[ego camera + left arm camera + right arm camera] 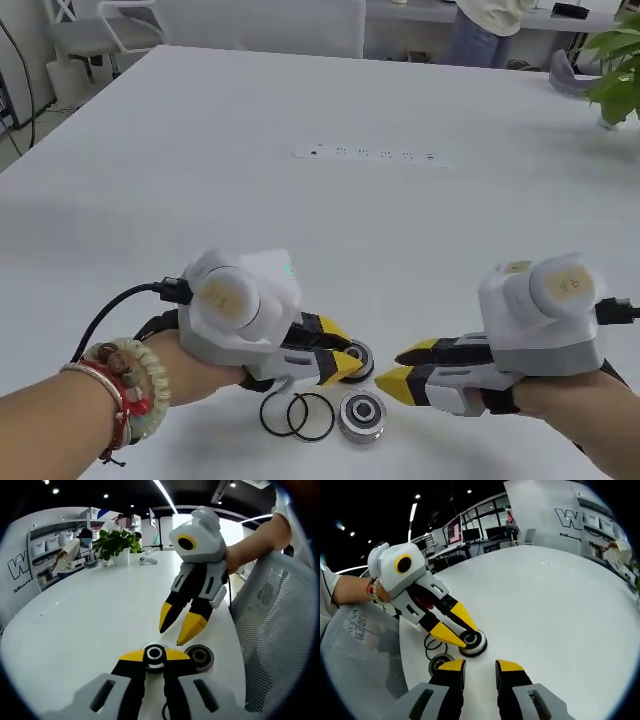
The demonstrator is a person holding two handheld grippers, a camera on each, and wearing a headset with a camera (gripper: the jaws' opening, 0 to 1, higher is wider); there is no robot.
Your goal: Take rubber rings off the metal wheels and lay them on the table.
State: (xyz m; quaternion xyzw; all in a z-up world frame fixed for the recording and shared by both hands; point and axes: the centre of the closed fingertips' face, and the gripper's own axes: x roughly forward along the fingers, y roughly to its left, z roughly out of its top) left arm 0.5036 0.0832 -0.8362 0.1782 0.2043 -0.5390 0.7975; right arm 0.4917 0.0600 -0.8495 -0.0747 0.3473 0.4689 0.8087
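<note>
My left gripper [347, 358] is shut on a metal wheel [361, 354] that rests on the white table [300, 250]; its yellow tips clamp the wheel [154, 656] from both sides. A second wheel [361, 415] lies flat just in front, beside two loose black rubber rings [297, 415]. My right gripper [405, 367] hovers open a little right of both wheels, tips pointing at them, nothing between its jaws [481, 666]. In the right gripper view the held wheel [472, 643], the loose wheel [440, 663] and the rings [432, 643] lie ahead.
A white power strip [365, 154] lies mid-table. A potted plant [615, 70] stands at the far right edge. A chair [110, 30] and a person [490, 25] are beyond the far side. A mesh chair back [280, 630] is close behind me.
</note>
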